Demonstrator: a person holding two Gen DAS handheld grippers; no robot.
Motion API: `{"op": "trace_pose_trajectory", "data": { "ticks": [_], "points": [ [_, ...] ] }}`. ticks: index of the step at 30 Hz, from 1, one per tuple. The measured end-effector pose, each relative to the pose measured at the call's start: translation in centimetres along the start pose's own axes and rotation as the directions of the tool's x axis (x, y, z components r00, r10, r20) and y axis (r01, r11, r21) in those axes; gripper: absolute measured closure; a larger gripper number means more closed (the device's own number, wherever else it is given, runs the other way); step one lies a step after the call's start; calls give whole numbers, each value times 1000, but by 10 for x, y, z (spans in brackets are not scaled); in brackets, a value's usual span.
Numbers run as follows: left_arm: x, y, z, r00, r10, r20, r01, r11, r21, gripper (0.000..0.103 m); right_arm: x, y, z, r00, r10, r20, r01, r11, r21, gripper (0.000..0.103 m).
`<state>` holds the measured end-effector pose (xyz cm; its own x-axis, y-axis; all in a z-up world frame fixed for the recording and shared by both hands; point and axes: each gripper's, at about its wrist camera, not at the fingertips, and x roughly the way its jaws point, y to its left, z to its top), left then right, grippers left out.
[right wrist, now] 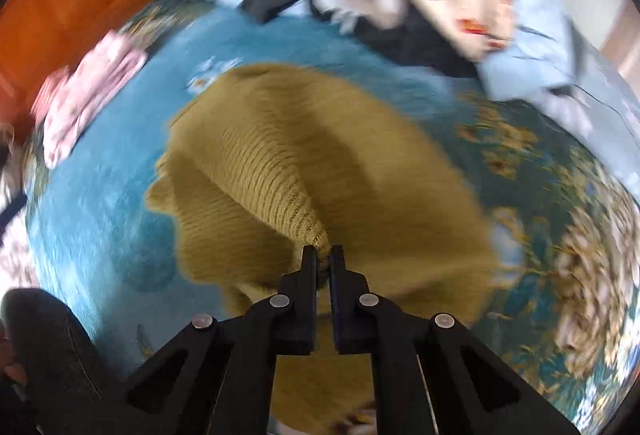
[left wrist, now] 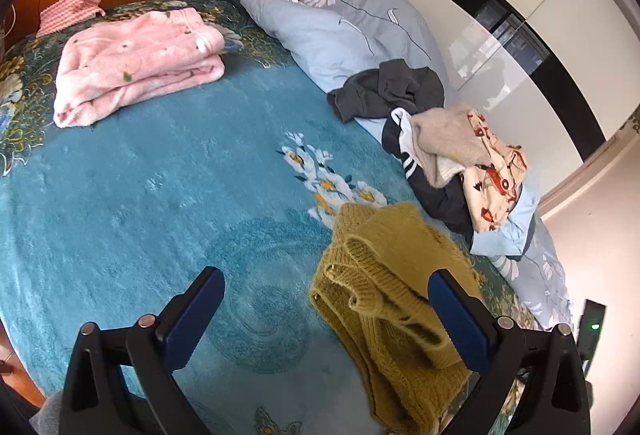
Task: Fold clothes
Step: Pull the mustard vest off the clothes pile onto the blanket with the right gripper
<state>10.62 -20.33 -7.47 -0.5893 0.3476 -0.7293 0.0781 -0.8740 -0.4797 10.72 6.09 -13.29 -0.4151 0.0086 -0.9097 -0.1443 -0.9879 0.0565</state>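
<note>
At lower centre, right tongs [right wrist: 323,255] are pinching the mustard sweater [right wrist: 304,163], stretching up-frame; left tongs [left wrist: 326,299] are gaping beside pink blanket [left wrist: 136,63].

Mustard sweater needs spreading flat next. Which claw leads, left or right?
Right. The right claw is already shut on a corner of the mustard sweater, lifting it off the teal blanket. The left claw is open and holds nothing.
</note>
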Motion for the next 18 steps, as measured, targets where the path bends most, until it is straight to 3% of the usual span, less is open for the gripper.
{"op": "trace_pose_trajectory", "data": {
  "ticks": [3,6,10,15,17,18],
  "points": [
    [20,-9,-8,995,-6,-95,6,1000,-1,0,-36,-74,-15,995,-96,40,89,985,150,98],
    [39,-12,-19,985,-26,-173,20,999,-32,0,-71,-149,-30,978,-196,64,169,939,301,98],
    [65,-26,-33,968,-7,-249,4,1000,-12,0,-77,-231,-82,942,-332,-57,324,849,417,99],
    [98,-41,-48,941,41,-337,-28,999,42,0,-70,-302,-163,892,-367,-262,450,680,579,103],
    [104,-40,-53,934,36,-355,-28,999,26,0,-72,-322,-190,908,-304,-288,417,607,676,103],
    [106,-38,-55,931,23,-364,-20,1000,11,0,-77,-325,-194,915,-299,-271,400,592,699,103]
  ]
}}
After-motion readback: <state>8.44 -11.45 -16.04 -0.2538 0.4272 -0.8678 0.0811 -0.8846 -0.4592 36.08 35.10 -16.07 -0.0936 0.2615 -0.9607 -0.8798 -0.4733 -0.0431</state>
